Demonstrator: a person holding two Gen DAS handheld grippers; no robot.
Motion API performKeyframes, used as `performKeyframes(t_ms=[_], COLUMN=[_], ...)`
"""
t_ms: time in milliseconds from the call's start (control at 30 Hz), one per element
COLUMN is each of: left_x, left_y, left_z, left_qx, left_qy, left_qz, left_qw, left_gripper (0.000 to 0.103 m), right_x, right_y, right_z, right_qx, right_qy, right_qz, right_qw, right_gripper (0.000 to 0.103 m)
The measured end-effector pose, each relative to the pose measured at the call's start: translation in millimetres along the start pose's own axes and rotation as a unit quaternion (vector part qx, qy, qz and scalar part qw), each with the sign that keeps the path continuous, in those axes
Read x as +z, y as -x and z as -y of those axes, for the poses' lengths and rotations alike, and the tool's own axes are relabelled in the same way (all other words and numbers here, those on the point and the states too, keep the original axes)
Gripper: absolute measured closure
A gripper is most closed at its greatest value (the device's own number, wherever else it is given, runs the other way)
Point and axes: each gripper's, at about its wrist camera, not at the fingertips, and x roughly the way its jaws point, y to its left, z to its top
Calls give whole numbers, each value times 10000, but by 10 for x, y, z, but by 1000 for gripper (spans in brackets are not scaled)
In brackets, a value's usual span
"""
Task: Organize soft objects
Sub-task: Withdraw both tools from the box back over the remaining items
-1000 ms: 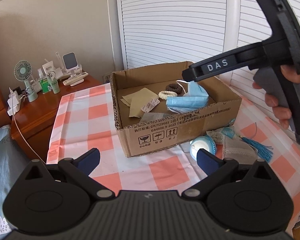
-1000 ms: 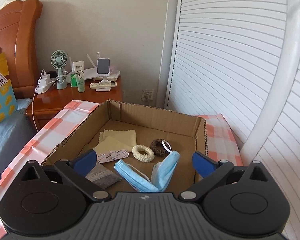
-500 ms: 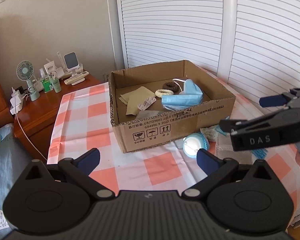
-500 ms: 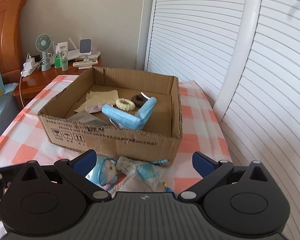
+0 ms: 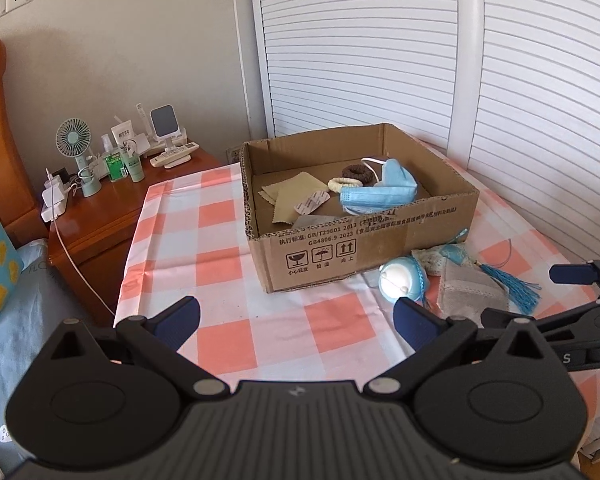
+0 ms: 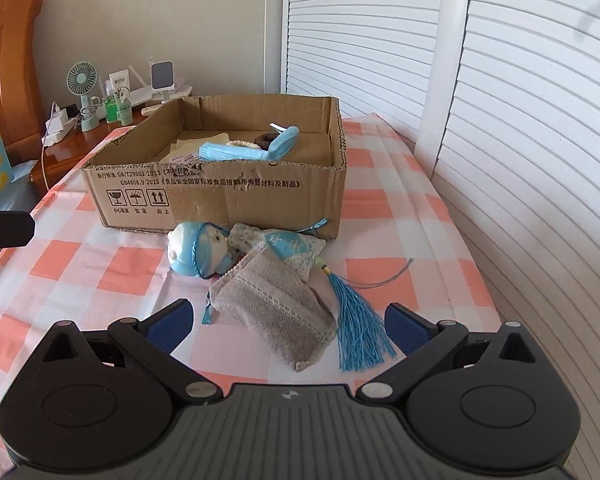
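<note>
An open cardboard box (image 5: 380, 236) (image 6: 228, 196) stands on the checked tablecloth and holds a blue face mask (image 5: 380, 194) (image 6: 252, 150), two hair ties (image 5: 348, 178), yellow cloths (image 5: 296, 196) and a grey cloth. In front of the box lie a blue-and-white doll (image 6: 200, 250) (image 5: 400, 282), a grey pouch (image 6: 276, 312) (image 5: 472, 294) and a blue sachet with a tassel (image 6: 356, 328). My right gripper (image 6: 286, 322) is open and empty, low over the grey pouch. My left gripper (image 5: 296, 320) is open and empty, above the cloth in front of the box.
A wooden nightstand (image 5: 100, 220) at the left carries a small fan (image 5: 74, 152), bottles, a remote and a charger with a cable. White louvred doors (image 6: 500, 100) run along the right. A bed with blue bedding (image 5: 16, 320) is at the far left.
My right gripper has left the box, where the blue mask now lies, and dropped back to the soft items in front of it. The left gripper has pulled back a little.
</note>
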Motion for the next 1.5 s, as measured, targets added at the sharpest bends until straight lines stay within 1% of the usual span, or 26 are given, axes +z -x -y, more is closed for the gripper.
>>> performKeyframes(t_ms=[100,267,400,567,800,900,1000,1133,1267,1433,1500], left_x=[-18,-40,-55,-57,-55,-51,-41,-37,-20,10,26], left_y=[-69,-159,-233,-330,-471,-498,-515,-542,-559,-588,-634], left_z=[4,38,59,67,23,12,14,72,160,281,351], left_qx=[10,-72,-119,-154,-168,-147,-180,-239,-287,-363,-419], left_qy=[-1,-54,-78,-85,-36,-30,-43,-146,-278,-473,-587], left_qz=[-105,-203,-283,-377,-509,-531,-533,-555,-554,-534,-540], left_qw=[9999,9998,9995,9991,9986,9985,9984,9981,9977,9968,9959], left_gripper=[1,1,1,1,1,1,1,1,1,1,1], right_x=[-93,-201,-211,-93,152,186,136,-1,-110,-215,-270], right_y=[-15,-147,-200,-253,-516,-653,-715,-669,-581,-484,-452], right_z=[12,18,20,27,-64,-88,-73,7,168,347,401], right_qx=[45,-21,18,45,6,-77,-136,-292,-238,-252,-179], right_qy=[29,49,35,71,184,168,201,211,-33,-82,-29], right_qz=[8,-211,-194,6,135,64,-75,-179,-238,-284,-270], right_qw=[10000,9998,9998,10000,9997,9998,9997,9992,9994,9992,9995], right_gripper=[0,0,0,0,0,0,0,0,0,0,0])
